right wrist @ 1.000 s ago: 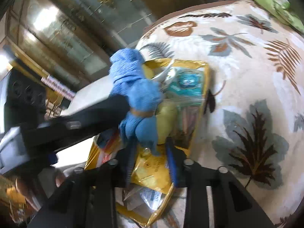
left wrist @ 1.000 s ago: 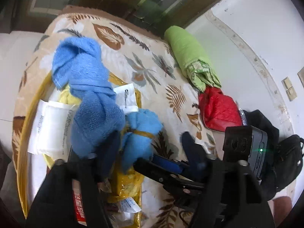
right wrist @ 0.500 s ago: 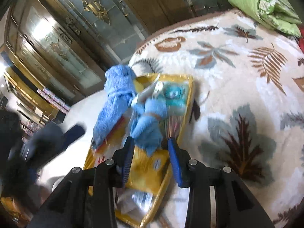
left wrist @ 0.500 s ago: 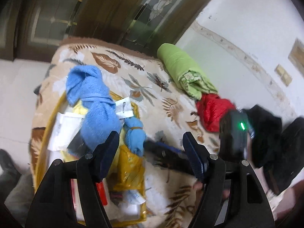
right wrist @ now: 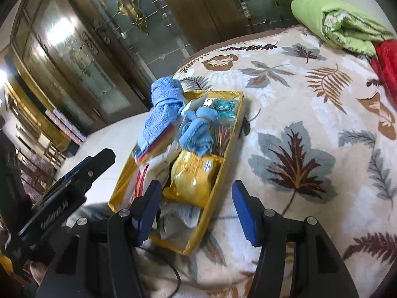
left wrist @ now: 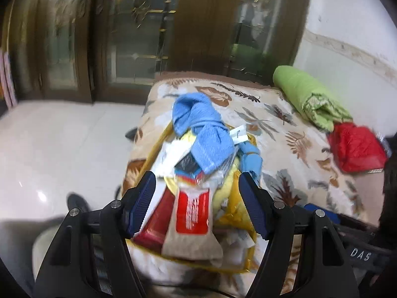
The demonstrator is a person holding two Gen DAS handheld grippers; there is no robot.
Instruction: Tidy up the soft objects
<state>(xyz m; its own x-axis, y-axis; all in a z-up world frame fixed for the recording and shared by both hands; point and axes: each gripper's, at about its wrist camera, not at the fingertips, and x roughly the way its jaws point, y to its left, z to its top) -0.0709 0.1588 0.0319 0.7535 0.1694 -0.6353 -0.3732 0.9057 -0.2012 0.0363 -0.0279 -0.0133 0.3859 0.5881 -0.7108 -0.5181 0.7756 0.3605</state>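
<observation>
A bed covered by a leaf-patterned blanket point(right wrist: 310, 114) is seen ahead of both claws. Far beyond the right claw, at the bed's far edge, a green rolled quilt point(right wrist: 337, 22) and a red padded item point(left wrist: 354, 149) are lying side by side, touching. Just ahead of both claws a yellow tray point(right wrist: 223, 173) sits on the blanket, packed with packets. Across its far end a long blue towel point(left wrist: 198, 129) is draped, and beside it, toward the right claw's side, a small blue bundle point(right wrist: 198, 129) tied at its middle rests on the packets. A red-and-white sachet point(left wrist: 192, 213) lies nearest the left claw point(left wrist: 197, 207), between its fingers in view but not touched.

The left claw is held wide apart and empty; the right claw point(right wrist: 196, 209) is likewise spread and empty, raised above the tray's near end.

The step in hand is judged to be a pause between grasps. Next, one claw would need to be lowered over a towel and closed on it.
</observation>
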